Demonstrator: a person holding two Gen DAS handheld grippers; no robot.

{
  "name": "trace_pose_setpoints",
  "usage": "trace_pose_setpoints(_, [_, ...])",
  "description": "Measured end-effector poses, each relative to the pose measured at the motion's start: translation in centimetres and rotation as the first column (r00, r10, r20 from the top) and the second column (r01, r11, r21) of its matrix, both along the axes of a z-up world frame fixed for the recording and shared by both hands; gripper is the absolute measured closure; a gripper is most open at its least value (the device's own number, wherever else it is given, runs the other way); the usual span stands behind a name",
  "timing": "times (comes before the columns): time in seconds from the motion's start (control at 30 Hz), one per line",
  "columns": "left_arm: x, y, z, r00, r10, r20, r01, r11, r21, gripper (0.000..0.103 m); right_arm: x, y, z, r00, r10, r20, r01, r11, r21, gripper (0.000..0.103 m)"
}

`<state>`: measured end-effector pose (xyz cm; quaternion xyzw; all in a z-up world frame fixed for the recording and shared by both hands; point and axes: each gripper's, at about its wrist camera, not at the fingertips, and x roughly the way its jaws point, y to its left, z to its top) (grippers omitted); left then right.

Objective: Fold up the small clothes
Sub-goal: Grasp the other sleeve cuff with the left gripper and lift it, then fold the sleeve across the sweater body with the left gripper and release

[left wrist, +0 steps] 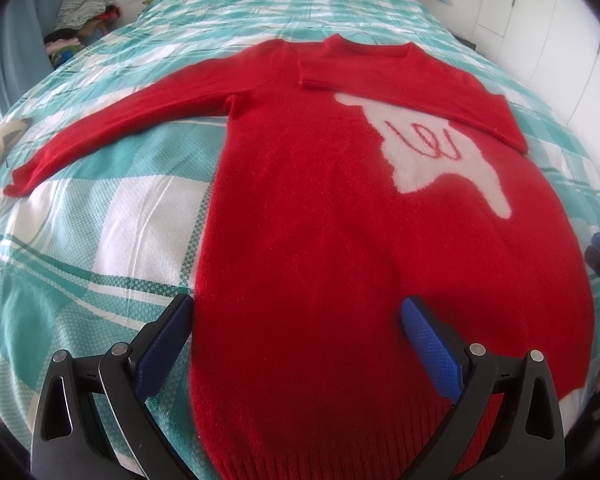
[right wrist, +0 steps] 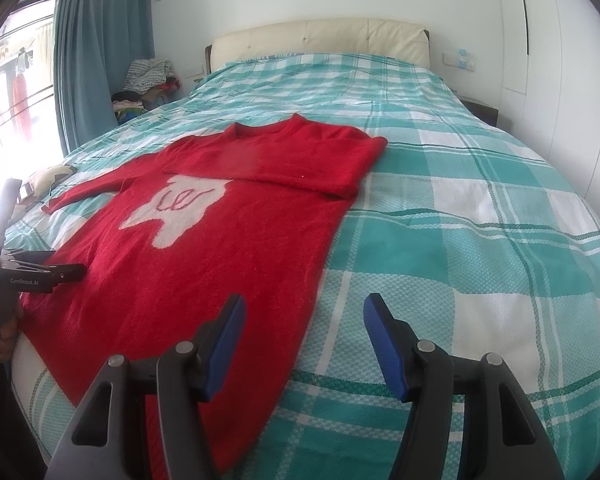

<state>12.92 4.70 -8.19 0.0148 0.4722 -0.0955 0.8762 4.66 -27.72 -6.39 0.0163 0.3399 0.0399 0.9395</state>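
Note:
A red sweater (left wrist: 300, 220) with a white patch (left wrist: 432, 148) lies flat, front up, on the checked bed cover (left wrist: 100, 220). One sleeve (left wrist: 400, 80) is folded across the chest; the other sleeve (left wrist: 120, 120) stretches out to the left. My left gripper (left wrist: 300, 312) hovers open over the lower body near the hem, nothing between its fingers. My right gripper (right wrist: 304, 312) is open too, above the sweater's (right wrist: 220, 240) right side edge, one finger over red knit and the other over the bed cover (right wrist: 480, 240). The left gripper (right wrist: 40, 272) shows at the left edge, held by a hand (right wrist: 4, 328).
A pile of clothes (right wrist: 148, 76) sits beside the bed at the back left, next to a blue curtain (right wrist: 100, 48). A cream headboard (right wrist: 320, 40) closes the far end. White wardrobe doors (right wrist: 560, 60) run along the right. A pale soft object (right wrist: 48, 176) lies at the bed's left edge.

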Motion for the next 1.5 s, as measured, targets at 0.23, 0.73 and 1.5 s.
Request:
trace_pose_setpoints(0.23, [3.6,12.6,5.4,0.981,0.187,0.062,-0.170,0.964,-0.206,0.001,0.0,-0.6,0.2,1.000,-0.018,0.003,0.017,0.999,0.030,0.042])
trace_pose_setpoints(0.73, [14.8,31.7,-1.5,0.770,0.631,-0.091,-0.635,0.745,-0.205,0.021,0.5,0.3,-0.5,1.000,0.011,-0.020,-0.011,1.000,0.007,0.042])
trace_pose_setpoints(1.5, [18.9,-9.3,19.5,0.942,-0.167,0.290,0.189,0.981,-0.049,0.096,-1.2,-1.8,3.1,0.997,-0.014,0.071,0.004,0.990,0.143,0.042])
